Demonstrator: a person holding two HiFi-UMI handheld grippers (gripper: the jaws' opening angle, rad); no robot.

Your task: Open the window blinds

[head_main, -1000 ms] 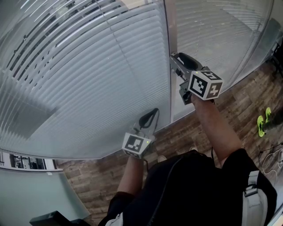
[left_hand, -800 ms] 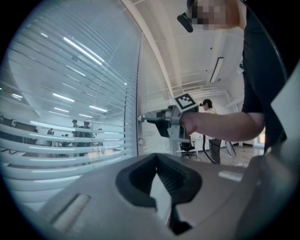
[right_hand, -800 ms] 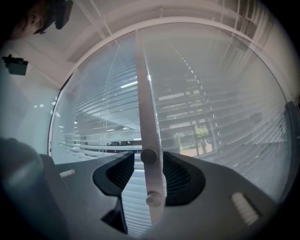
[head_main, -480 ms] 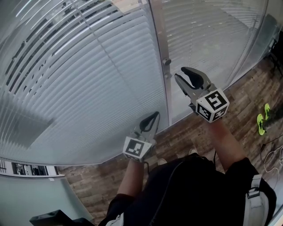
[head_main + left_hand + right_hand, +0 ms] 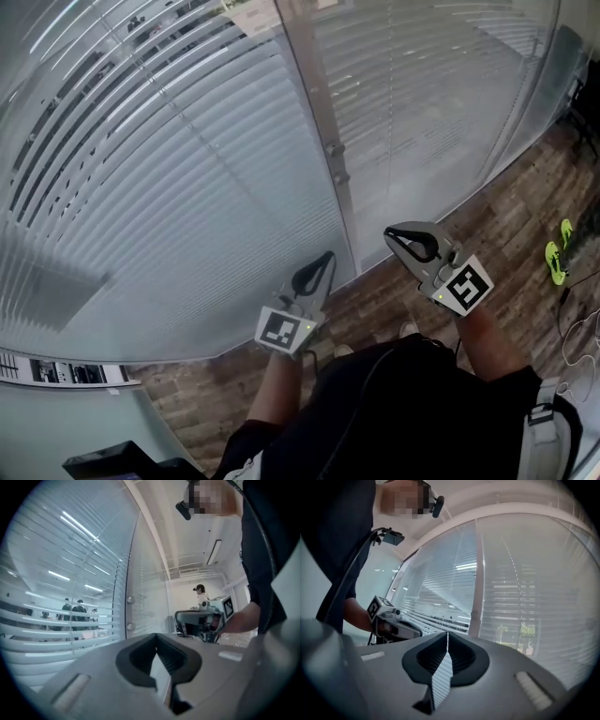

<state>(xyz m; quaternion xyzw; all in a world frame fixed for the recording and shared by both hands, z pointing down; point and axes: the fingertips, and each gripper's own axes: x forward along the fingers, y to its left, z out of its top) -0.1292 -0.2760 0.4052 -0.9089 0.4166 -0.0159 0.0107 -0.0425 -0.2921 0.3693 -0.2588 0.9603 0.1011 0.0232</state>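
The window blinds hang behind glass, with horizontal slats on both sides of a metal post. The post carries two round knobs. Through the left pane's slats I can see into an office. My left gripper is level and shut, close to the glass at the foot of the left pane, holding nothing. My right gripper hangs lower right of the knobs, away from the post. Its jaws are closing to a shut line with nothing between them. Each gripper shows in the other's view: the right gripper, the left gripper.
Brown wood floor runs along the foot of the glass. Green shoes and loose cables lie at the right. Several people stand beyond the blinds, and one in a cap stands farther off.
My right gripper has dropped from the post by the knobs, down and back toward me. It has rolled, and its jaws have gone from open to shut. The left gripper has barely shifted.
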